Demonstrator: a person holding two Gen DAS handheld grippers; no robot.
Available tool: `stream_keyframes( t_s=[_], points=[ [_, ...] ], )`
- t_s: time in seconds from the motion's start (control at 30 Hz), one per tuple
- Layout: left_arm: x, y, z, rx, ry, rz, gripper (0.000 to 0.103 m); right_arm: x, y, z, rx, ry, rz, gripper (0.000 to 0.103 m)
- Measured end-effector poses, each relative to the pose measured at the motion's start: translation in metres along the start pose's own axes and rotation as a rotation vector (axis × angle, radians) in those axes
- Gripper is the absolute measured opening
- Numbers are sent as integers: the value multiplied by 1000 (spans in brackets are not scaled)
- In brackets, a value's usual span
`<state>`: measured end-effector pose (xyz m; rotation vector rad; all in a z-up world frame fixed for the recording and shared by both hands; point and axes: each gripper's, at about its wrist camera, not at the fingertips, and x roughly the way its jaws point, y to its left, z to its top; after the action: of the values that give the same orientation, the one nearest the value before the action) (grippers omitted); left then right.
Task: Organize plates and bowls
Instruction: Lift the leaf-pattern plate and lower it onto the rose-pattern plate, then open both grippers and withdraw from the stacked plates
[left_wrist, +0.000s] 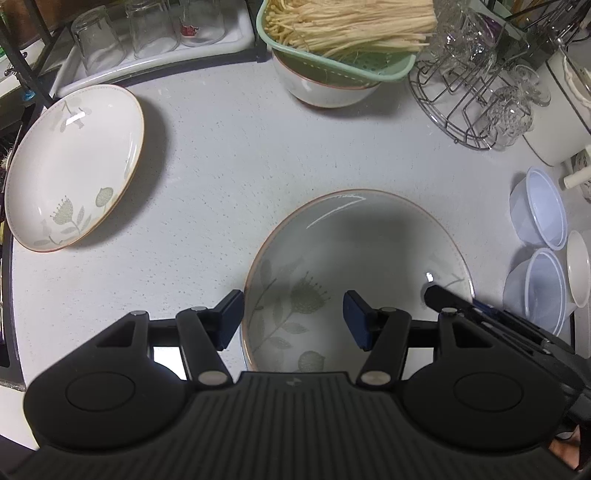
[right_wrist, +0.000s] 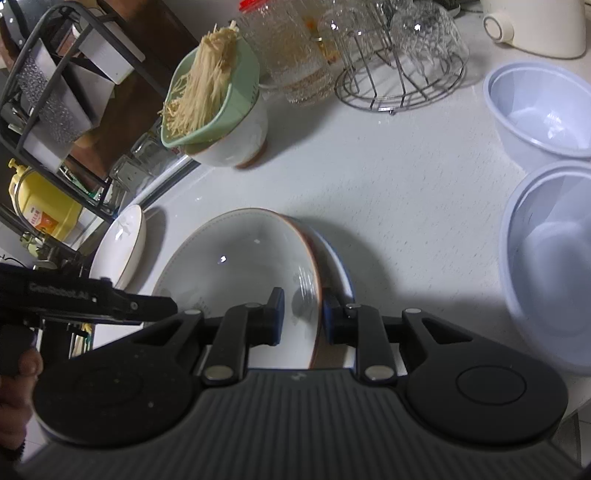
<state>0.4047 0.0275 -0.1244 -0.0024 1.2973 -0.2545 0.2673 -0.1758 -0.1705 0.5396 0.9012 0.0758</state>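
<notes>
The right gripper (right_wrist: 303, 317) has its fingers pinching the near rim of a floral plate (right_wrist: 236, 266), one pad inside the well and one outside. The plate is tilted, its far edge propped on another dish (right_wrist: 338, 258) beneath, which shows a blue edge. The left gripper (left_wrist: 293, 319) hangs over the same plate's left side with its fingers spread and nothing between them; whether one tip touches the rim I cannot tell.

This is glazed ceramic: stiff, fairly heavy for a one-sided pinch, slick, and apt to chip if it slips back onto the dish below. I'd say the rim is the only place to hold it, and a second hold on the opposite edge would steady it.

Further out on the white worktop (left_wrist: 229, 147), a matching plate (left_wrist: 74, 166) lies flat to the left, well apart. Two pale plastic bowls (right_wrist: 543, 107) sit to the right. Behind stand a bowl with a green colander (left_wrist: 332, 62) of noodles and a wire glass rack (left_wrist: 465, 107).
</notes>
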Motion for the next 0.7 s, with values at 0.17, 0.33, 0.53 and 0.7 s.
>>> stream_keyframes(
  t_s=[0.17, 0.33, 0.53, 0.7],
  points=[
    [-9, 0, -6, 4, -34, -5, 64, -1, 2, -2, 8, -21, -22, 24],
    [-23, 1, -13, 3, -82, -13, 64, -11, 7, 3, -20, -79, -58, 24],
    [-48, 1, -19, 2, -156, -28, 64, -34, 14, 11, -62, -140, -81, 24],
    [-67, -7, -27, 43, -212, -51, 65, -61, 22, 19, -95, -190, -81, 24]
  ],
)
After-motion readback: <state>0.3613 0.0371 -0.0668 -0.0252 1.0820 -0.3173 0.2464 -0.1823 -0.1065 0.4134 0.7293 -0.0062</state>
